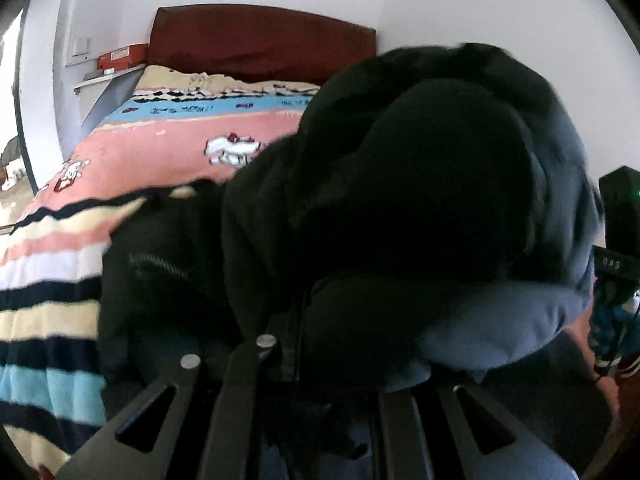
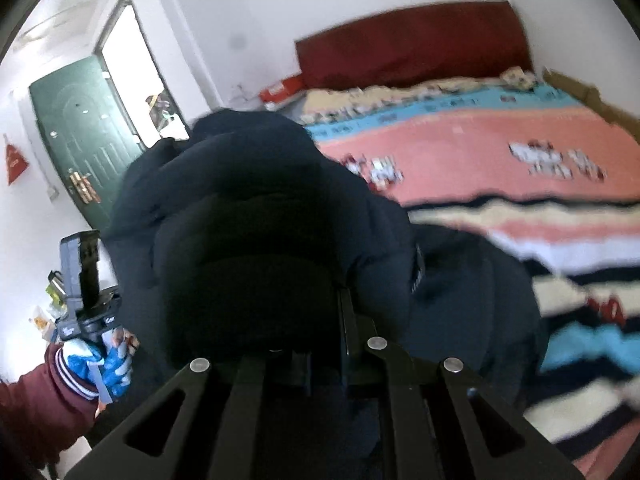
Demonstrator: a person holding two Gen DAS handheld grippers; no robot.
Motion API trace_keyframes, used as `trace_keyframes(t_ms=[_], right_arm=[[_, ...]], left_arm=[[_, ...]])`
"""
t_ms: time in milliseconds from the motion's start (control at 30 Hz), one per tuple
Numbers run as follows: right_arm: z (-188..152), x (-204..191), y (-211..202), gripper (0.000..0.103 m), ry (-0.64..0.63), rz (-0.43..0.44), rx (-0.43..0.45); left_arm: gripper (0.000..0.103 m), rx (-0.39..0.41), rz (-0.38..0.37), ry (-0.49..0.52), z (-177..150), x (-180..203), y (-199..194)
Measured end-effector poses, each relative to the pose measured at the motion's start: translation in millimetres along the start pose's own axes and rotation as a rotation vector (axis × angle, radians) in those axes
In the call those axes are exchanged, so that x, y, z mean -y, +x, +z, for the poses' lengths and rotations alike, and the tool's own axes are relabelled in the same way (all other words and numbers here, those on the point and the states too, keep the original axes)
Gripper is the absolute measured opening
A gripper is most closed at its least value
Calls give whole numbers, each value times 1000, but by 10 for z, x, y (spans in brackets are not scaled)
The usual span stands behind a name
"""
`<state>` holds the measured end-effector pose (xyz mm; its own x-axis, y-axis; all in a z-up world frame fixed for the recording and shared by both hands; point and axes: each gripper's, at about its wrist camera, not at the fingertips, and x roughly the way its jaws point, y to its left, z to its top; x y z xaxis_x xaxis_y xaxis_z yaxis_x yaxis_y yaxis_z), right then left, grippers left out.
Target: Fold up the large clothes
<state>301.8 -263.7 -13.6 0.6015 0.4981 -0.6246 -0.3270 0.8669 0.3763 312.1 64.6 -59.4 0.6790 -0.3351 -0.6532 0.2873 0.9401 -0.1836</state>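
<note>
The bunched dark jacket (image 1: 400,200) blocks everything straight ahead; beyond it the bed (image 2: 500,168) lies open up to the red headboard (image 1: 260,40).

Bed (image 1: 120,168) — striped cartoon blanket (image 2: 500,168), dark jacket (image 1: 168,280) on it.

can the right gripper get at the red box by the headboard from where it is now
Probably not. The right gripper is shut on the bulky dark jacket, which bulges up between it and the red box far off beside the headboard.
</note>
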Motion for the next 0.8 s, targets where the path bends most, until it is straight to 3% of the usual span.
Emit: trace_keyframes(t_ms=[167,633,800], right_arm=[[-398,135,288,11,-40,-102,-85],[-340,63,348,18,-194,-165,-111],[-307,66,293,22,-214,-148,-117]], left_arm=[[8,-14,41,95,-183,152,108],[12,-50,62,101,-85,174,153],[13,-66,62,128,-57,210,134]])
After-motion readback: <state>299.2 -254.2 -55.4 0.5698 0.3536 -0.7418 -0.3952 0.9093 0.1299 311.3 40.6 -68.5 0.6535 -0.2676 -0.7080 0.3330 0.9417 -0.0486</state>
